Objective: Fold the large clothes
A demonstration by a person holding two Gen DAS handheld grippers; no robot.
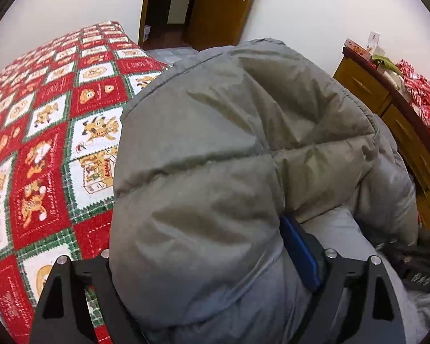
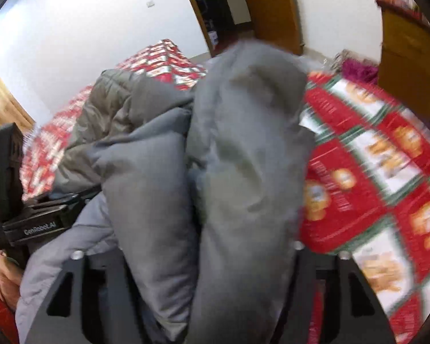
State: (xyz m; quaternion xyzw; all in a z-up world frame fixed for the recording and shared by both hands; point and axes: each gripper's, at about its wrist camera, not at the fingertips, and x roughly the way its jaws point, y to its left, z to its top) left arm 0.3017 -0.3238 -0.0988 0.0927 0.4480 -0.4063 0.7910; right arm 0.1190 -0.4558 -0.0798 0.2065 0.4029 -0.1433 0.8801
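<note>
A grey puffer jacket (image 1: 215, 149) bulges between the fingers of the left claw (image 1: 215, 281), which pinches a thick fold above a bed spread with a red-and-white cartoon blanket (image 1: 43, 132). The right claw (image 2: 192, 281) likewise grips bunched jacket fabric; that view is blurred.
</note>
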